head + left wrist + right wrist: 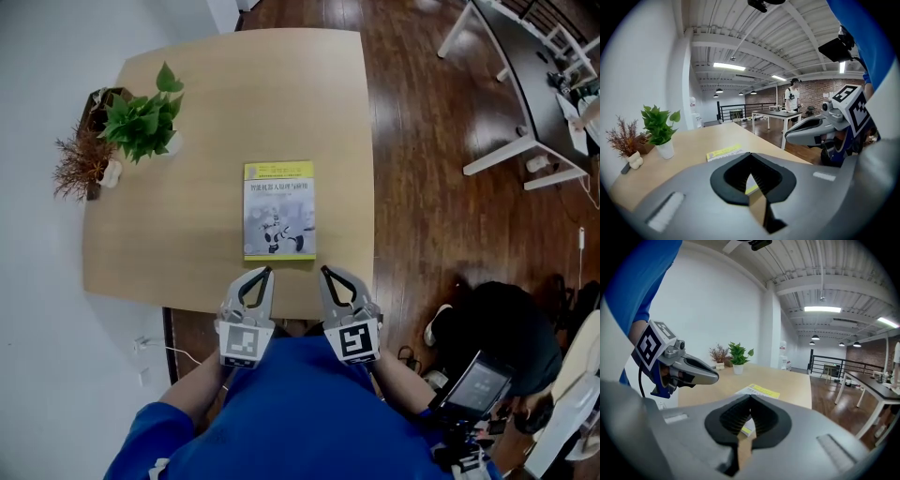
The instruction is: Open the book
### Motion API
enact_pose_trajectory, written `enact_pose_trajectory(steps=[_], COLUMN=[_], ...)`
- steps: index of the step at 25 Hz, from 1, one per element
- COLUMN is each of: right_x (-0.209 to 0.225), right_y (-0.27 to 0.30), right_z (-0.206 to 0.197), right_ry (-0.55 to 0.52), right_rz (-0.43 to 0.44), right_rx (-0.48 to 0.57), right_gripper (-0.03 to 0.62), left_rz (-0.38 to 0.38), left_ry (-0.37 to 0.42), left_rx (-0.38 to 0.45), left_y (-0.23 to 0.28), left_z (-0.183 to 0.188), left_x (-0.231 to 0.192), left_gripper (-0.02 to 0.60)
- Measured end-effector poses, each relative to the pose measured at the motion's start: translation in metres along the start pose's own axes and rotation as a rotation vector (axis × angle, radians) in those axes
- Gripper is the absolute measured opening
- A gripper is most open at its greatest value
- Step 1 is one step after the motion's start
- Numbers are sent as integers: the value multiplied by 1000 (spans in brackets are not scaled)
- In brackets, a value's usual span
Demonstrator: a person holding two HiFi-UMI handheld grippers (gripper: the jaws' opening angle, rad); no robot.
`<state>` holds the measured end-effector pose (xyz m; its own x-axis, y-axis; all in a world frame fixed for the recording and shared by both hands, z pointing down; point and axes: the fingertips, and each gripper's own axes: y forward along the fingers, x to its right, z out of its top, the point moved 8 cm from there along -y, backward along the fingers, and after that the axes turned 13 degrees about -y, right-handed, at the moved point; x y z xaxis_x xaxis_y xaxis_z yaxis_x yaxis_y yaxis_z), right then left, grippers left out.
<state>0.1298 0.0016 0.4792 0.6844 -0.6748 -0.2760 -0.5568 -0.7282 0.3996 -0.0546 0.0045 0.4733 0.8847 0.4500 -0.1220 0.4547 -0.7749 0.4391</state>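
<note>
A closed book (279,210) with a yellow and grey cover lies flat on the light wooden table (187,234), a little back from its near edge. My left gripper (268,271) hovers just short of the book's near left corner, shut on nothing. My right gripper (324,270) hovers beside the near right corner, also shut and empty. The left gripper view shows its jaws (750,154) closed, with the book (723,152) beyond them. In the right gripper view the jaws (750,397) meet in front of the book (758,391).
A green potted plant (142,118) and a dried brown plant (82,161) stand at the table's far left. White-legged tables (525,84) stand on the dark wood floor to the right. A dark bag (502,328) and a screen device (474,386) sit at lower right.
</note>
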Motion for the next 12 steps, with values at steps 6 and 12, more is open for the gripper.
enact_pose_trajectory(steps=[6,12], right_x=[1,-1], right_y=[22,55], right_z=[-12,-46], right_ry=[74,263], right_rz=[-17,-28], right_rx=[-72,-214], right_gripper=[0,3], left_rz=[-23,-27], left_ry=[-6,1], left_rx=[-38,-76], left_y=[11,16], left_z=[-3,-10], left_x=[-10,-29], left_gripper=[6,6])
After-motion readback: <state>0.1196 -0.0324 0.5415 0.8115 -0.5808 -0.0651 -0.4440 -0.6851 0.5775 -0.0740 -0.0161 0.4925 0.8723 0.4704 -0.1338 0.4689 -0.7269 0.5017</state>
